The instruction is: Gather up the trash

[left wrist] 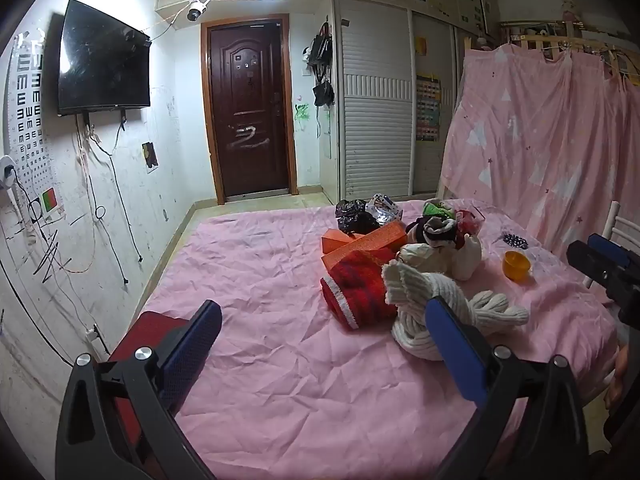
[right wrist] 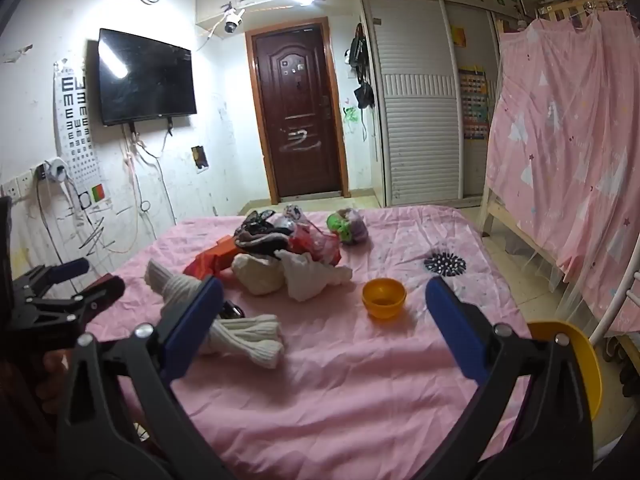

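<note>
Trash (left wrist: 356,218) sits at the far side of a pink-covered desk (left wrist: 256,280): crumpled black plastic and a shiny wrapper (left wrist: 384,209) lie against orange boxes (left wrist: 366,244), mixed into a heap of socks and cloth. Nearer, a red knitted piece (left wrist: 358,294) and thick white socks (left wrist: 436,308) lie in front of the pile, while a small orange bowl (right wrist: 384,297) stands apart to its right, close to a dark spiky brush (right wrist: 445,264).

Both grippers hover above the near edge, empty. The left gripper (left wrist: 322,344) has its blue fingers (left wrist: 192,344) spread wide with nothing between them; the right gripper (right wrist: 322,320) is likewise spread wide and empty, roughly facing the bowl.

Nothing appears collected yet. A clean pick likely means reaching over the socks to the black plastic, coming down from above so the fingers close on a bunched fold rather than the cloth beside it. Thin film may slip or drag neighbouring items, so lifting slowly seems wise. Where the trash should go is unclear; a yellow rim (right wrist: 580,364) shows at the right view's lower edge.
</note>
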